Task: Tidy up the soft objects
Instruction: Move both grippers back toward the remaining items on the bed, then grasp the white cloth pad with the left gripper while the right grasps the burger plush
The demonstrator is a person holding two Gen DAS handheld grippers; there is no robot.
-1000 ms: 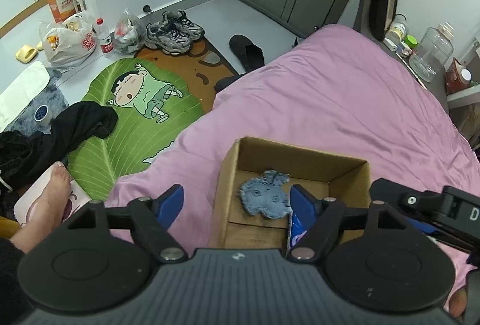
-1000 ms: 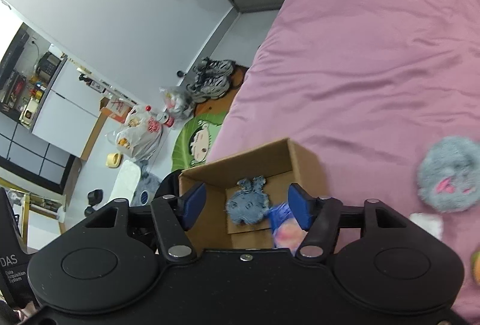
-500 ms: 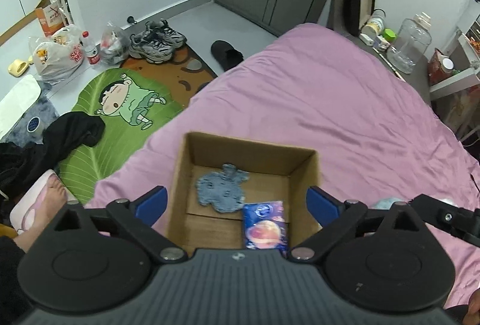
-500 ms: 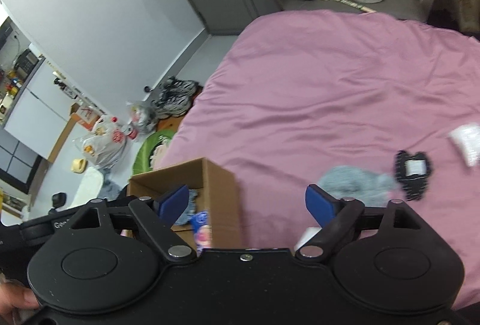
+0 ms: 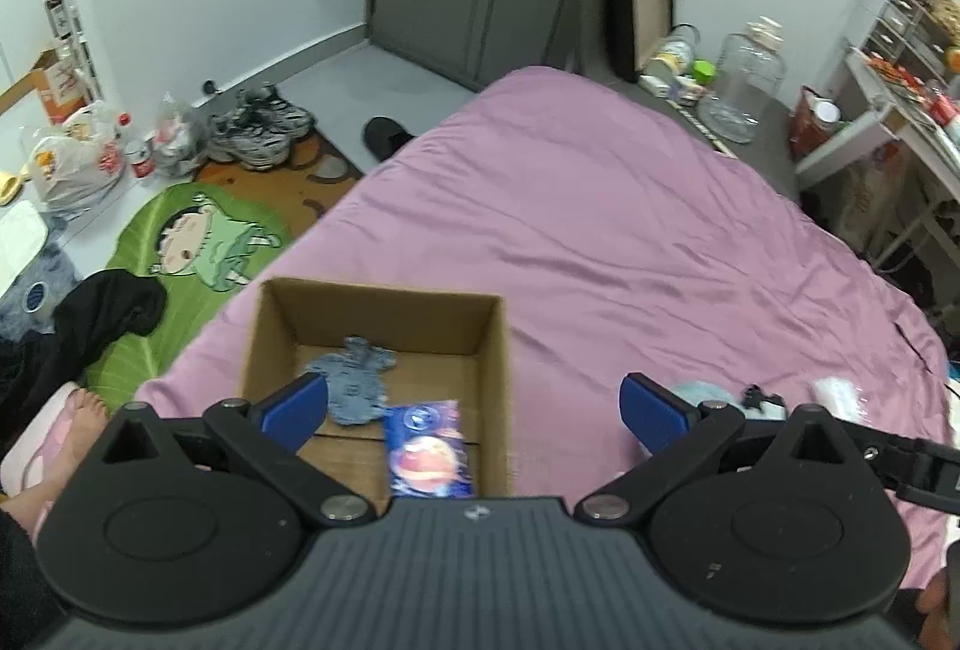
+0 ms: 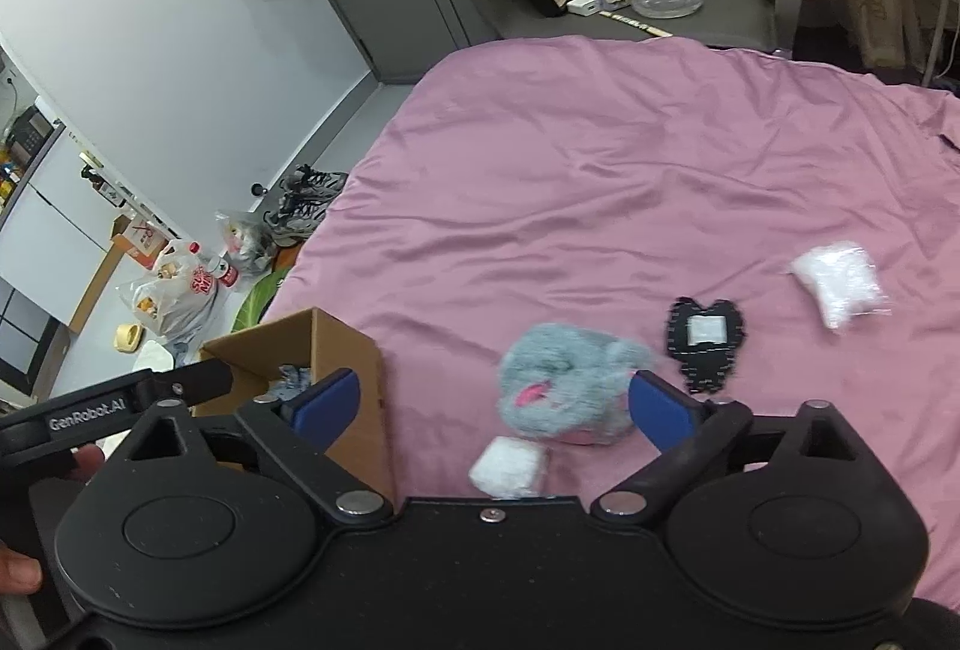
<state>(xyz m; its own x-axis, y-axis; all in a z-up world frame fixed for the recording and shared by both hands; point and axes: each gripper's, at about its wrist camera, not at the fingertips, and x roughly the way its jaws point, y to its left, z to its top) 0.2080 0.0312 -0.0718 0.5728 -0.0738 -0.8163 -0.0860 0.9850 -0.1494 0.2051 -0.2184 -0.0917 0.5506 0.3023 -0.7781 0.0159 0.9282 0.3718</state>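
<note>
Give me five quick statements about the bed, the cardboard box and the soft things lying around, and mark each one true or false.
1. The cardboard box sits on the pink bedcover. True.
2. The box is empty. False: a blue denim piece and a colourful packet lie inside.
3. The grey fluffy toy is in the box. False: it lies on the bedcover, outside the box.
4. A black patch with a white square lies on the bedcover between the fluffy toy and a white bag. True.
5. The right hand-held gripper is clamped on the toy. False: its jaws are opening, gripping nothing.
</note>
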